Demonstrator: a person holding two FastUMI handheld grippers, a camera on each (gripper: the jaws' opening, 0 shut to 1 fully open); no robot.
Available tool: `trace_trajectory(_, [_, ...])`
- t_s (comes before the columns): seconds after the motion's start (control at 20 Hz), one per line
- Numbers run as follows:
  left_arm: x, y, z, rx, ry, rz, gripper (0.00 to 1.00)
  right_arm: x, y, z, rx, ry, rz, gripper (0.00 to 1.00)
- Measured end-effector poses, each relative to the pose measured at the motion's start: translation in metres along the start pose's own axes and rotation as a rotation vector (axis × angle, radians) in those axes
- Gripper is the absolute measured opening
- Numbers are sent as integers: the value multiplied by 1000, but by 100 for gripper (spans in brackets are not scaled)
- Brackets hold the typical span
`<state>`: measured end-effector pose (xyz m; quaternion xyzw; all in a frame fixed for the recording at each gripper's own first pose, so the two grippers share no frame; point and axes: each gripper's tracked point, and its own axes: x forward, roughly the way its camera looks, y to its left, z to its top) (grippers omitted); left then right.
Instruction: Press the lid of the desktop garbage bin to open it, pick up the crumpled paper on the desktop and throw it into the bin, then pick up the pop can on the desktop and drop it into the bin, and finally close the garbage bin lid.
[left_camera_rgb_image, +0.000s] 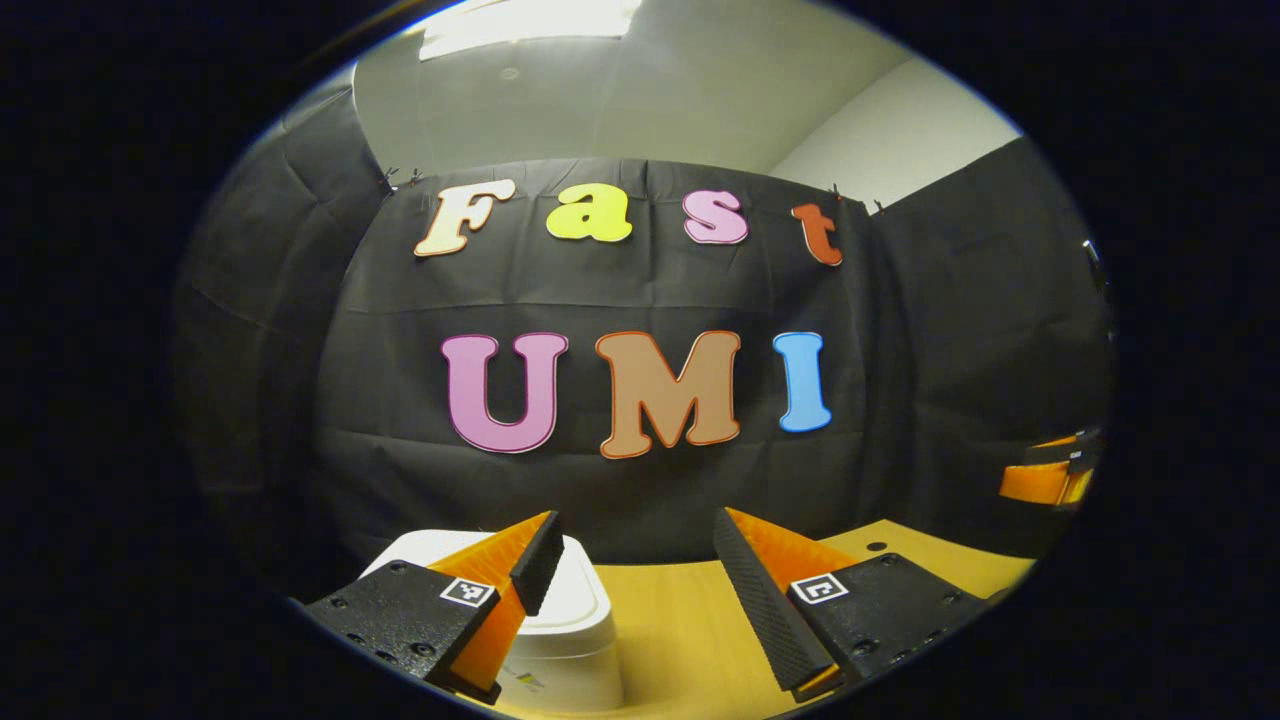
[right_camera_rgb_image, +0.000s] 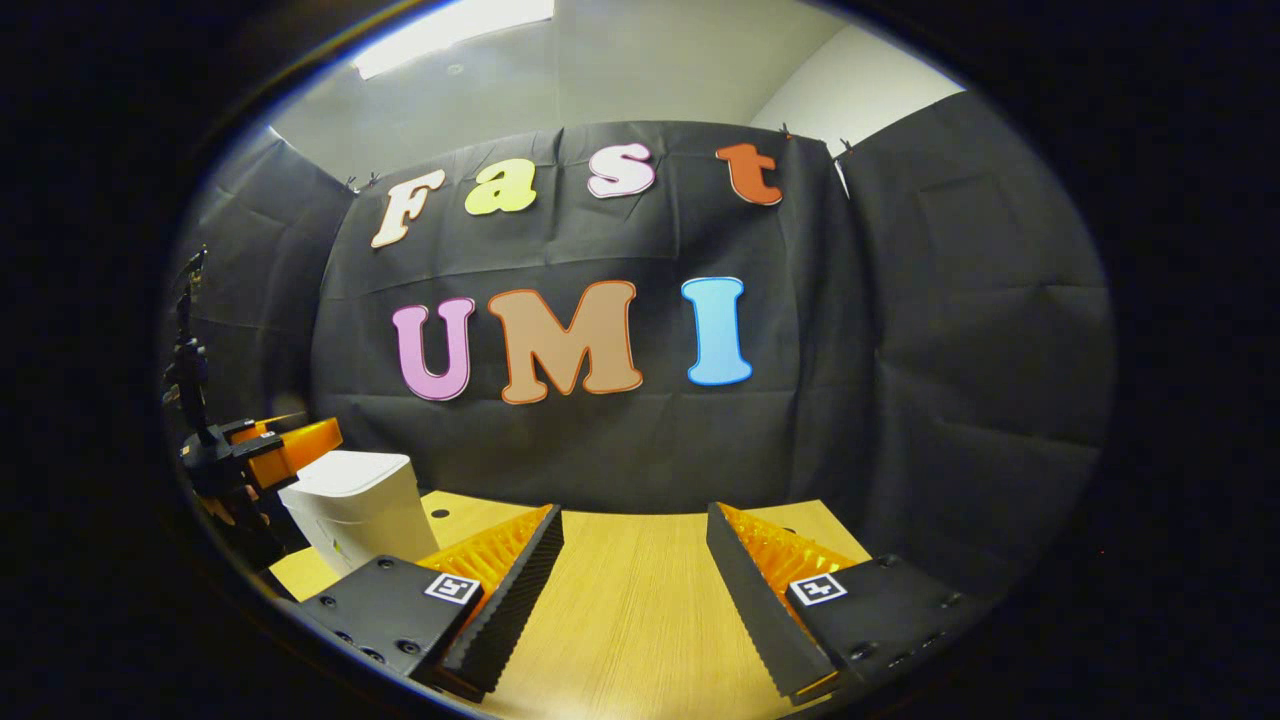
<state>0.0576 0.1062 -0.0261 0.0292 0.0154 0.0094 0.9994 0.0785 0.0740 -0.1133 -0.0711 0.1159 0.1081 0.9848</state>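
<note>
the white bin (right_camera_rgb_image: 352, 505) sits on the wooden worktop (right_camera_rgb_image: 640, 610), far left in the right gripper view, its lid down. the left gripper (left_camera_rgb_image: 632, 560) hangs just above the bin (left_camera_rgb_image: 575, 620), wide open and holding nothing. the right gripper (right_camera_rgb_image: 634, 555) is over bare worktop, wide open and empty too.

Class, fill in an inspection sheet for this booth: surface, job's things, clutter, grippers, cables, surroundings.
Surface: wooden desktop, bare between the fingers.
Job's things: white garbage bin at the desktop's left, lid down; paper and can, nothing seen.
Clutter: nothing seen.
Grippers: left gripper open beside the bin; right gripper open over bare wood.
Cables: nothing seen.
Surroundings: black cloth wall, ceiling light.
</note>
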Motion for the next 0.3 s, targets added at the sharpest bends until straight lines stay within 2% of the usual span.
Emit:
trace_trajectory(0.1, [-7, -16, 6, -39, -26, -19, 92, -2, -3, 3, 8, -12, -16, 96])
trace_trajectory(0.15, [-8, -24, 5, -40, -27, -30, 91, -2, -6, 3, 11, -17, -24, 100])
trace_trajectory(0.25, [-10, -34, -1, -30, -12, -54, 91, -4, -9, 3, 11, -15, -35, 92])
trace_trajectory(0.3, [-10, -37, -2, -34, -8, -65, 91, -5, -11, 2, 12, -15, -40, 92])
